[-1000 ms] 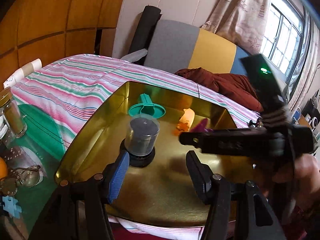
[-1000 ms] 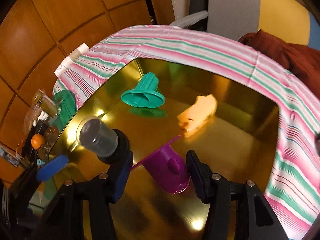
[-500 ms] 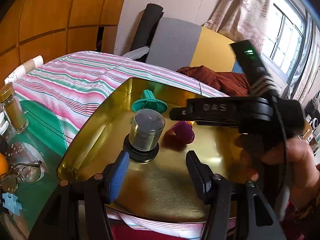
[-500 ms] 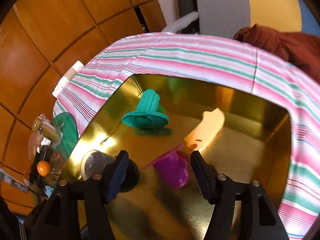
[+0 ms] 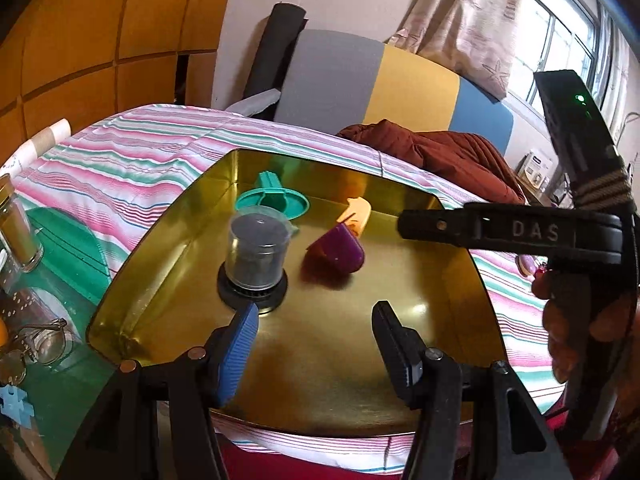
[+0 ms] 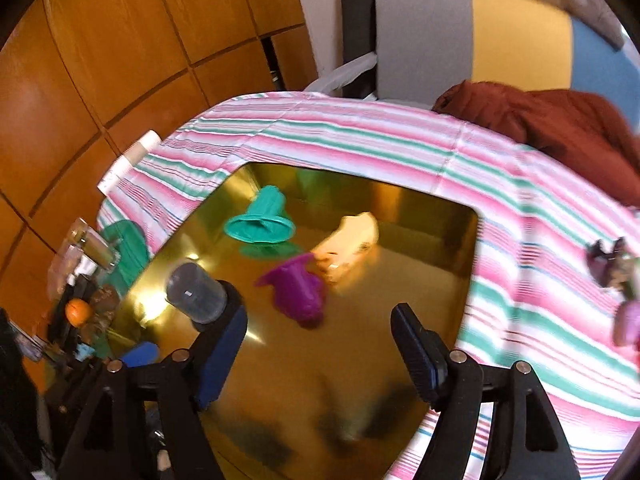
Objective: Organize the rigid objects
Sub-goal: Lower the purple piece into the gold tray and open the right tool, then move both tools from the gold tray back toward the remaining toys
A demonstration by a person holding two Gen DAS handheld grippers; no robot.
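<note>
A gold metal tray (image 5: 460,312) (image 6: 440,240) lies on a striped cloth. In it stand a clear jar on a black base (image 5: 256,256) (image 6: 198,292), a teal funnel-shaped piece (image 5: 274,198) (image 6: 262,222), a purple cup-shaped piece (image 5: 338,254) (image 6: 298,290) and an orange piece (image 5: 358,216) (image 6: 348,244). My left gripper (image 5: 314,344) is open over the tray's near part, just in front of the jar. My right gripper (image 6: 320,354) hangs above the tray with its jaws opening; nothing is between them, and the purple piece lies beyond them.
Left of the tray are a glass spice jar (image 5: 16,228), eyeglasses (image 5: 40,340), a blue puzzle piece (image 5: 12,400) and an orange fruit (image 6: 78,310). A brown-red garment (image 5: 440,160) and a cushion lie behind. Small dark and pink items (image 6: 616,276) rest on the cloth at right.
The right gripper let go of the purple piece, lifted and drew back, its jaws spreading wider. The purple piece now lies free in the tray. The left gripper stayed nearly still.
</note>
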